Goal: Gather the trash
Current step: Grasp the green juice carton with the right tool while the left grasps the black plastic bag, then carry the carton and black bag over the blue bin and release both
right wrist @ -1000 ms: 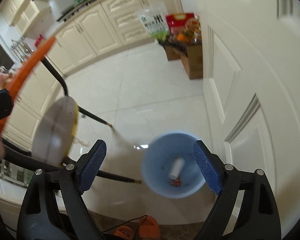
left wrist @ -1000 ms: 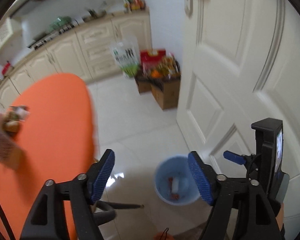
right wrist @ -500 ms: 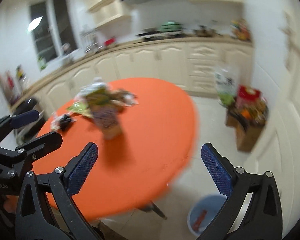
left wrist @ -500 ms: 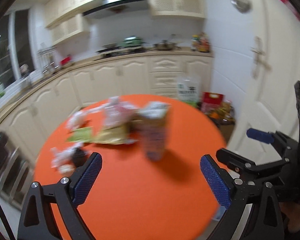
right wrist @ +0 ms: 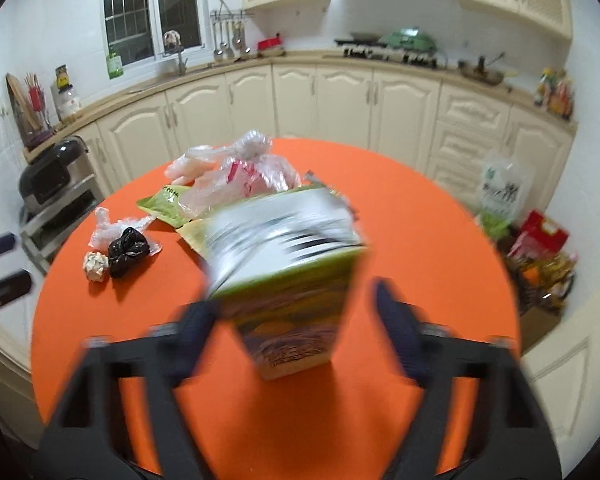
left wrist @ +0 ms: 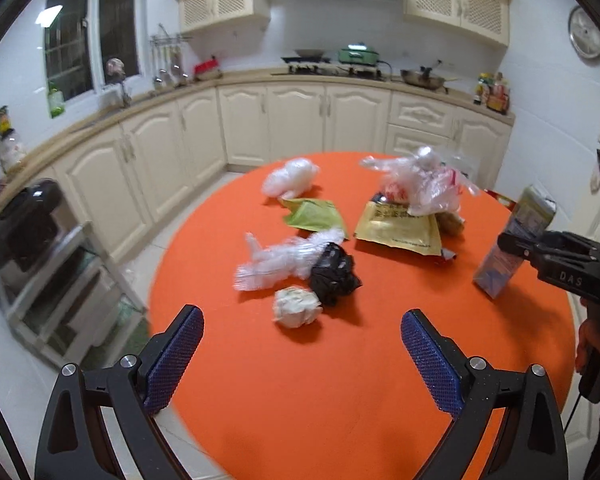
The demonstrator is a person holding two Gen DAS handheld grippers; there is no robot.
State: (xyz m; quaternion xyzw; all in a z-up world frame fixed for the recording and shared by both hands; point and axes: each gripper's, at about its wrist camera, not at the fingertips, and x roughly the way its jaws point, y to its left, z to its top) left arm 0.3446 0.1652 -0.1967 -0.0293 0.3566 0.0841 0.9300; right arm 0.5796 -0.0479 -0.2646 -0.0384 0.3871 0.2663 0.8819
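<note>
A: Right gripper (right wrist: pixel 290 314)? Fingers were just closing around the tall green-and-white carton (right wrist: pixel 288 268), centre frame, standing on the round orange desk (right wrist: pixel 420 248). Blurred, so contact unclear.

B: Left gripper (left wrist: pixel 300 354) fingers released, empty, lower frame, above the crumpled white paper ball (left wrist: pixel 296 306).

A: Risk: an off-centre pinch could've tipped the carton.

**Two wrist cameras looking down at one table**

Both are facing the cabinets (left wrist: pixel 292 120) across the orange table (left wrist: pixel 300 400). The left is sitting farther back; the right is hanging close over a carton (right wrist: pixel 288 272). Both are sharing the trash pile (left wrist: pixel 332 272).
</note>
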